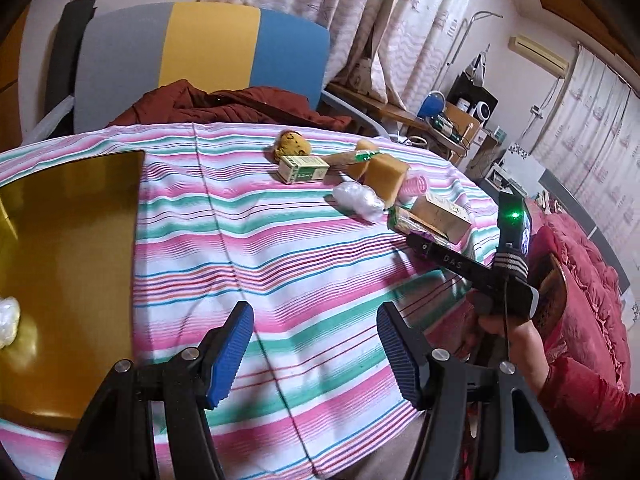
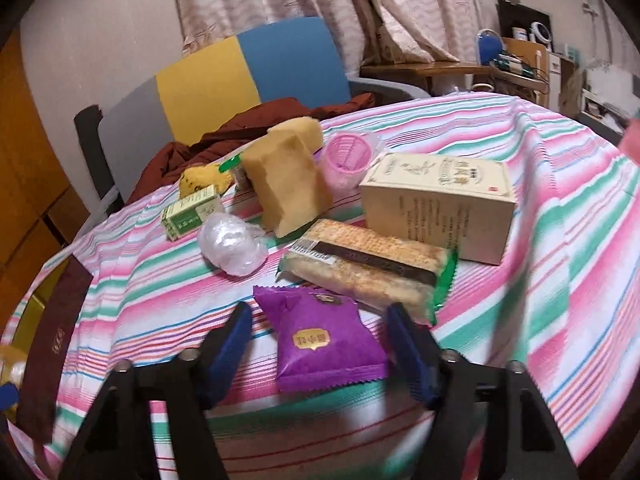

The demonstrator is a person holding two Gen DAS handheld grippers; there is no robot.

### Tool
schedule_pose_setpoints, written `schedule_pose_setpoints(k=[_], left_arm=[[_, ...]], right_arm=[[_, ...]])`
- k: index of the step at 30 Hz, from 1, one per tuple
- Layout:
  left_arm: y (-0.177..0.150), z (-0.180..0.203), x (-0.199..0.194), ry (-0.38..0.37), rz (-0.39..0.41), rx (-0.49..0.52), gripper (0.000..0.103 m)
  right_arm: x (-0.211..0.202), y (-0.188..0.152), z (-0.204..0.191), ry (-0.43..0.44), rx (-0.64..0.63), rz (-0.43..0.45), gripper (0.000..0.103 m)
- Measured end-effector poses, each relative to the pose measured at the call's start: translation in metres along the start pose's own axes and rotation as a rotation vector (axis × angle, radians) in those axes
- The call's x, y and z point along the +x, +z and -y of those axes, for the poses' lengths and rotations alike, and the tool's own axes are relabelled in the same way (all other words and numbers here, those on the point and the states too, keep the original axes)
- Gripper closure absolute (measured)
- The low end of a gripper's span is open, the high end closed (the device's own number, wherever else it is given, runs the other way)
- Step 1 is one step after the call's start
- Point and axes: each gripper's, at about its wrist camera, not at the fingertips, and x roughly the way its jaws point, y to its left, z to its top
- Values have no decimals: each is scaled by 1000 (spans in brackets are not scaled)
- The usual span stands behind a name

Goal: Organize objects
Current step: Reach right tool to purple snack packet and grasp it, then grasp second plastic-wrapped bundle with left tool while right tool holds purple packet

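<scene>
The purple packet (image 2: 326,344) lies lower centre between the open jaws of the right gripper (image 2: 320,344) — untouched, long axis running away — while the left gripper (image 1: 314,350) gapes wide over bare cloth.

1. I'm over a table with a pink, green and white striped cloth (image 2: 520,216).
2. A gold tray (image 1: 72,216) sits at its left edge.
3. Near me on the cloth: purple snack packet (image 2: 324,344), with a green-edged cracker pack (image 2: 372,264) touching its far side.
4. Cream box (image 2: 440,204) lies just behind the cracker pack.
5. Crumpled clear plastic (image 2: 232,248) lies left of the pack.
6. Further back: yellow sponge block (image 2: 288,184), pink roller (image 2: 348,160), small green-and-white box (image 2: 192,212), brownish lump (image 1: 290,145).
</scene>
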Motion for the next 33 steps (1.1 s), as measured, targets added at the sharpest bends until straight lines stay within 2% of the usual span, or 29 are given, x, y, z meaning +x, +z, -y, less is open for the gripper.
schedule_pose_setpoints(k=[3,12,16,25,33], left_arm=[[7,6,12,-6,-14,19,38],[36,23,67,-35,-71,43,38],[52,28,98,-80,-115,-3,38],[101,33,151,-88,-133,-164,33],[112,45,197,-74,-192,-183,32]], right_arm=[[3,-4,-4,8,-27,11,54],[5,-9,-3,0,-35,62,55],[6,-11,-3,6,-41,70,55],[9,-14,-5,-13,-52,80,56],[7,-16,-3,-17,-51,96,57]])
